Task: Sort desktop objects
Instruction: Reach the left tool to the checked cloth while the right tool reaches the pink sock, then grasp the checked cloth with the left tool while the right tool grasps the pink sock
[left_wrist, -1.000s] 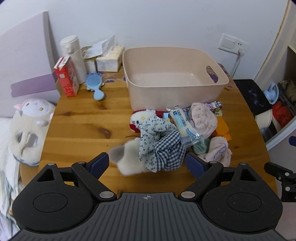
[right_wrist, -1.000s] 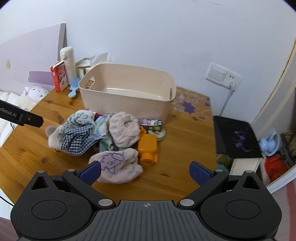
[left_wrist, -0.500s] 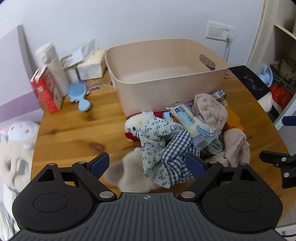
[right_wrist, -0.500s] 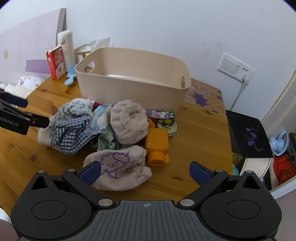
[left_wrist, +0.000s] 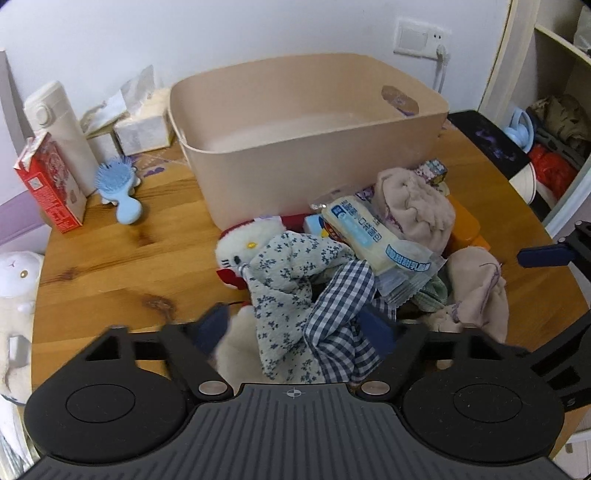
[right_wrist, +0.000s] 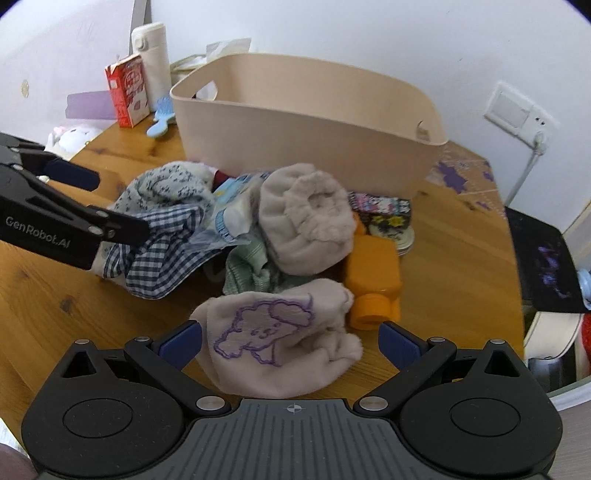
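I take the beige bin (left_wrist: 306, 140) as my landmark; it stands empty near the wall end of the wooden table (left_wrist: 110, 266). Far left of the bin I see a red carton (left_wrist: 50, 184), a white flask (left_wrist: 59, 129) behind it and a blue hairbrush (left_wrist: 120, 184) lying flat between them and the bin. Tissue boxes (left_wrist: 142, 129) sit just beside the bin's left back corner.

Directly in front of the bin lies the heap I have to sort. At its left edge is a white plush cat (left_wrist: 240, 254), half under a floral and checked cloth bundle (left_wrist: 314, 295). My left gripper (left_wrist: 295, 328) is down over that bundle: its jaws have just been closing, the cloth sits between the blue pads, and I cannot tell whether they press on it yet. A sealed bread packet (left_wrist: 373, 240) rests on top of the heap, nearer the bin.

Further right, a fluffy pink sock (right_wrist: 306, 218) lies rolled up just in front of the bin wall, with an orange bottle (right_wrist: 373, 280) beside it on its side. In front of those, farthest from the bin, is a pink sock with a purple dog drawing (right_wrist: 273, 339). My right gripper (right_wrist: 291, 339) stands wide, one pad on each side of that sock, not pressing it
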